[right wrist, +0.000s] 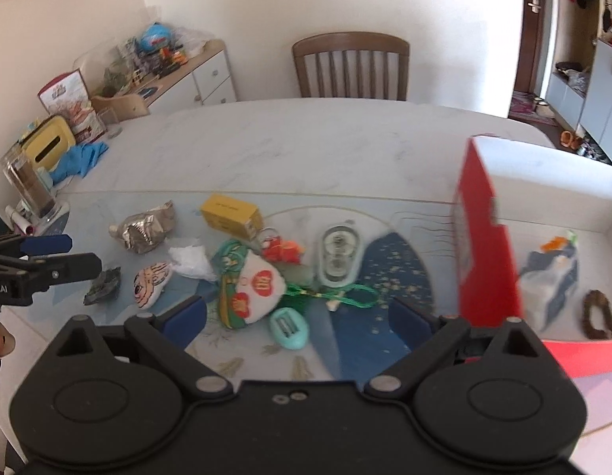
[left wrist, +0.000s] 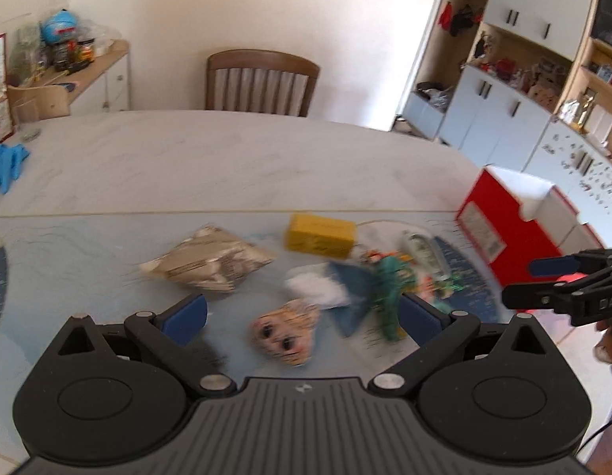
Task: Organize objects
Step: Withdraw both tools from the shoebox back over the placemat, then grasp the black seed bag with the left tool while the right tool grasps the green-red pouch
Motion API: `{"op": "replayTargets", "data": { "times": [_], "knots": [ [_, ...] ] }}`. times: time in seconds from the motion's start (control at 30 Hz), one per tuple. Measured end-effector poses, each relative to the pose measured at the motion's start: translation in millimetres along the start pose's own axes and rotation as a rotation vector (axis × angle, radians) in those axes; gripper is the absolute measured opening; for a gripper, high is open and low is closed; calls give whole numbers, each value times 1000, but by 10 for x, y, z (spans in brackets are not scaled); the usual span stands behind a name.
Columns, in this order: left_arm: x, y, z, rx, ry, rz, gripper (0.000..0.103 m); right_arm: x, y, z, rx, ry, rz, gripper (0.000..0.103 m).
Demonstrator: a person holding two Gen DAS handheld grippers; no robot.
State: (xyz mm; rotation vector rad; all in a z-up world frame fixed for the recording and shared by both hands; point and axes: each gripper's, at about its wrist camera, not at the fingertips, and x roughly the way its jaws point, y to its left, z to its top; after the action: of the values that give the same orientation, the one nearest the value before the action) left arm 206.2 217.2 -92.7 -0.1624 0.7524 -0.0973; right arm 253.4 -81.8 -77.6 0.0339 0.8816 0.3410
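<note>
A pile of small items lies on the table. My left gripper (left wrist: 304, 314) is open and empty, low over a cartoon face charm (left wrist: 286, 332) that sits between its fingers. My right gripper (right wrist: 298, 314) is open and empty, above a stuffed ornament (right wrist: 254, 289), a teal oval piece (right wrist: 288, 328) and a green cord (right wrist: 337, 295). A yellow box (right wrist: 231, 215), a foil packet (right wrist: 145, 227), a clear case (right wrist: 337, 255) and white tissue (right wrist: 191, 263) lie around. A red box (right wrist: 484, 245) at the right holds a plastic bag (right wrist: 551, 277) and a bead bracelet (right wrist: 600, 314).
A wooden chair (right wrist: 351, 65) stands at the far side of the table. Blue gloves (right wrist: 78, 160), a yellow tissue box (right wrist: 48, 144) and a glass jar (right wrist: 27, 186) sit at the table's left end. A cluttered sideboard (right wrist: 179, 71) is behind; cabinets (left wrist: 511, 114) stand at right.
</note>
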Motion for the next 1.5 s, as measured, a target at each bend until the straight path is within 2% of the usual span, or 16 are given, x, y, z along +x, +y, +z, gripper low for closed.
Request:
{"op": "replayTargets", "data": {
  "times": [0.27, 0.37, 0.73, 0.8, 1.1, 1.17, 1.23, 1.3, 1.37, 1.4, 1.5],
  "knots": [
    [192, 342, -214, 8, 50, 51, 103, 351, 243, 37, -71, 70, 15, 98],
    [263, 414, -269, 23, 55, 72, 103, 496, 315, 49, -98, 108, 32, 94],
    [492, 608, -355, 51, 84, 110, 102, 916, 375, 119, -83, 149, -30, 94],
    [520, 631, -370, 55, 85, 113, 102, 965, 376, 124, -79, 152, -40, 90],
    [535, 619, -398, 73, 78, 111, 83, 1104, 378, 136, -57, 153, -51, 79],
    [527, 606, -397, 82, 75, 114, 72, 1125, 384, 131, -57, 155, -54, 78],
    [522, 601, -392, 86, 75, 113, 70, 1135, 390, 126, -53, 150, -60, 77],
    [514, 603, -391, 78, 74, 104, 67, 1133, 404, 120, -54, 144, -69, 72],
    [506, 590, -386, 79, 74, 103, 52, 1124, 411, 117, -57, 141, -75, 65],
    [504, 578, -380, 83, 76, 103, 49, 1118, 412, 116, -60, 141, -78, 61],
    [505, 549, -367, 85, 83, 102, 46, 1110, 410, 116, -66, 142, -84, 57]
  ]
}}
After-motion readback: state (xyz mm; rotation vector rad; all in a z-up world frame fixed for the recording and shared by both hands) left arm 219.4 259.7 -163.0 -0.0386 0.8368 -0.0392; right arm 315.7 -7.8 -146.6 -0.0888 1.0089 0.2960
